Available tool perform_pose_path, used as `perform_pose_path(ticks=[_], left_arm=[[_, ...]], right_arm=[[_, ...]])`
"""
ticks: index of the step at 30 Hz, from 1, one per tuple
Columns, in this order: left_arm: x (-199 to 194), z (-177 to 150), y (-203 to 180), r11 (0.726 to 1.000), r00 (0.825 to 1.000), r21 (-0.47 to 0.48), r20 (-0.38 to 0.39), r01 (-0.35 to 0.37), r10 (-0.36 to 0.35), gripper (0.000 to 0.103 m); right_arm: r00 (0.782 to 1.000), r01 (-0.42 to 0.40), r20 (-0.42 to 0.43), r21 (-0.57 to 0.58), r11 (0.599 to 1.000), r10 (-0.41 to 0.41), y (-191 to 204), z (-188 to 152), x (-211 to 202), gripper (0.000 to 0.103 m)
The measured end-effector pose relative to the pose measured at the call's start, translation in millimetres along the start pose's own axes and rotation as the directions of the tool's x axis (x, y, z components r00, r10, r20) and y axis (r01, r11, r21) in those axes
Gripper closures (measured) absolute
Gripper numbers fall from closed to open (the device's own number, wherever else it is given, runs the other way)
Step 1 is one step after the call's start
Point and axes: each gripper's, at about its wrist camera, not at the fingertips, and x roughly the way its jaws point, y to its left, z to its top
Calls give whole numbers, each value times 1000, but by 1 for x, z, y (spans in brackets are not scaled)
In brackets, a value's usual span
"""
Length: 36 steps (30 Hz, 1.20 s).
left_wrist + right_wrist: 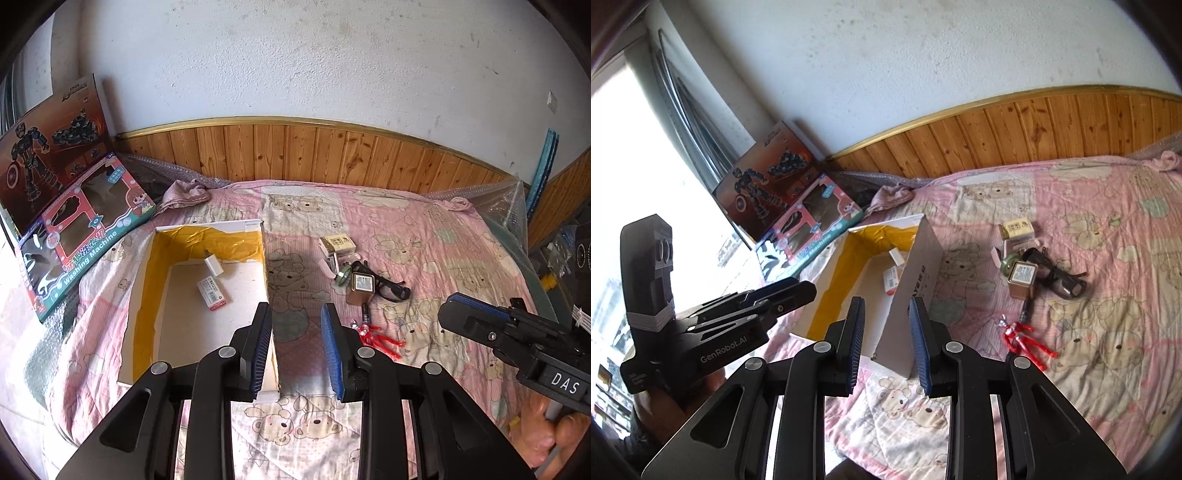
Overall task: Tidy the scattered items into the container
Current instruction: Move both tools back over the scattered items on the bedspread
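2 grippers hover over the bed (pixel 443 229), jaws parted and empty: left gripper (pixel 296 345) marked "GenRobot.AI", right gripper (pixel 887 343) marked "DAS". The box (pixel 147 280) holds 2 packets; a "Washing Machine" toy carton (pixel 74 236) sits beside it.

1. Daylight fills both views; the scene is bright and mostly sharp.
2. In the right wrist view the window (pixel 646 177) at left is blown out to white, with no detail.
3. The left gripper (pixel 798 291) in front of that glare reads as a dark silhouette.
4. Shadows on the quilt (pixel 424 229) are soft and short.
5. Fisheye distortion bends the wood panelling (pixel 314 151) into an arc; the corners are black.
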Motion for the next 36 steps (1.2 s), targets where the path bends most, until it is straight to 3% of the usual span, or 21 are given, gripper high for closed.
perform_pose_path(ticks=[16, 27, 36], left_arm=[[11, -44, -60, 993, 993, 56, -66, 101, -97, 74], [59, -60, -93, 990, 980, 41, -155, 136, -128, 73], [126, -49, -107, 988, 964, 51, -231, 148, -132, 54]], right_arm=[[992, 116, 34, 146, 983, -122, -68, -54, -41, 75], [990, 144, -23, 196, 970, -142, -107, -76, -26, 75], [982, 164, -124, 185, 969, -142, -141, -79, 25, 68]])
